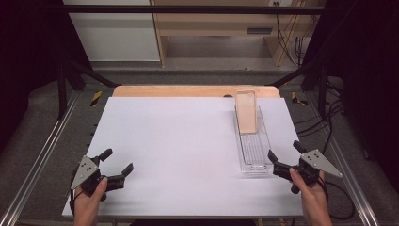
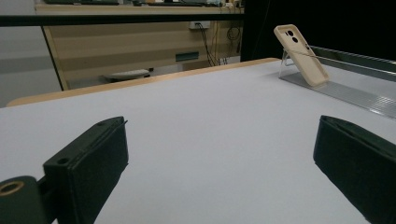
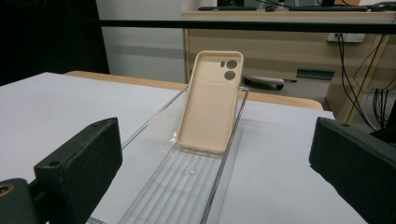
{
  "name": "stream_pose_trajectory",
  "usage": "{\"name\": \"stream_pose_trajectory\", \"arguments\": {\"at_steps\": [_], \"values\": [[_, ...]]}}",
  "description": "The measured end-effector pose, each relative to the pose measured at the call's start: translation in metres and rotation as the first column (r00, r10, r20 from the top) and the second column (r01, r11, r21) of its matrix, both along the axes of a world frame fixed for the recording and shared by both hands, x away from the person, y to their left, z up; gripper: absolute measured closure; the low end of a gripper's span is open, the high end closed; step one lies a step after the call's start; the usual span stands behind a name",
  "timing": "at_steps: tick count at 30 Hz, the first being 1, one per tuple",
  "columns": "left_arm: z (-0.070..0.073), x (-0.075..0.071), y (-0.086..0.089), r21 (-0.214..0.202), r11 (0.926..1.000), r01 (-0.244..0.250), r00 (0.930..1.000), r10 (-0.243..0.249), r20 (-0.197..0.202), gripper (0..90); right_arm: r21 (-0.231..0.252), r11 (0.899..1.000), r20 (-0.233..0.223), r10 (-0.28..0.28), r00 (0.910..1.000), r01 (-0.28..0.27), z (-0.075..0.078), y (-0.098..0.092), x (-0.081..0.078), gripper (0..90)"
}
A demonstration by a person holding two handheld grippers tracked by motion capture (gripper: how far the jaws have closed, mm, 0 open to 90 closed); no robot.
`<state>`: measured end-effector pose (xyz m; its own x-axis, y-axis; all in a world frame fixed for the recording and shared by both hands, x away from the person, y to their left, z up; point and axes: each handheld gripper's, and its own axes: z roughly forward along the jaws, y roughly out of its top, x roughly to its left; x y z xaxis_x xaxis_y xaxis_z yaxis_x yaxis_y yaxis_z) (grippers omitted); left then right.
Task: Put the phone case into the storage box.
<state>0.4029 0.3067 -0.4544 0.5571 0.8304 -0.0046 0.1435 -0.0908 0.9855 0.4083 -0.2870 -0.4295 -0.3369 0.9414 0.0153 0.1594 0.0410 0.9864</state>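
Observation:
A beige phone case (image 1: 246, 111) (image 2: 301, 54) (image 3: 211, 102) leans upright at the far end of a long clear plastic tray (image 1: 254, 151) (image 2: 355, 95) (image 3: 187, 186) on the right side of the white table. My right gripper (image 1: 283, 157) (image 3: 215, 186) is open near the tray's near end, with nothing between its jaws. At the table's front left, my left gripper (image 1: 117, 161) (image 2: 219, 172) is open above the bare white surface, far from the case.
The white table top (image 1: 179, 150) has a wooden strip along its far edge. Metal rails (image 1: 42, 155) run along both sides. Wooden furniture and cables (image 1: 291, 42) stand behind the table.

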Motion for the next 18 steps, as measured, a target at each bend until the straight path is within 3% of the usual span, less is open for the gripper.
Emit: {"name": "stream_pose_trajectory", "arguments": {"at_steps": [18], "values": [[0.001, -0.001, 0.000, 0.003, 1.0000, 0.007, 0.9999, -0.007, 0.013, 2.9, 0.017, 0.999, 0.042, 0.049, 0.9979, -0.049, -0.018, 0.011, -0.004, 3.2]]}}
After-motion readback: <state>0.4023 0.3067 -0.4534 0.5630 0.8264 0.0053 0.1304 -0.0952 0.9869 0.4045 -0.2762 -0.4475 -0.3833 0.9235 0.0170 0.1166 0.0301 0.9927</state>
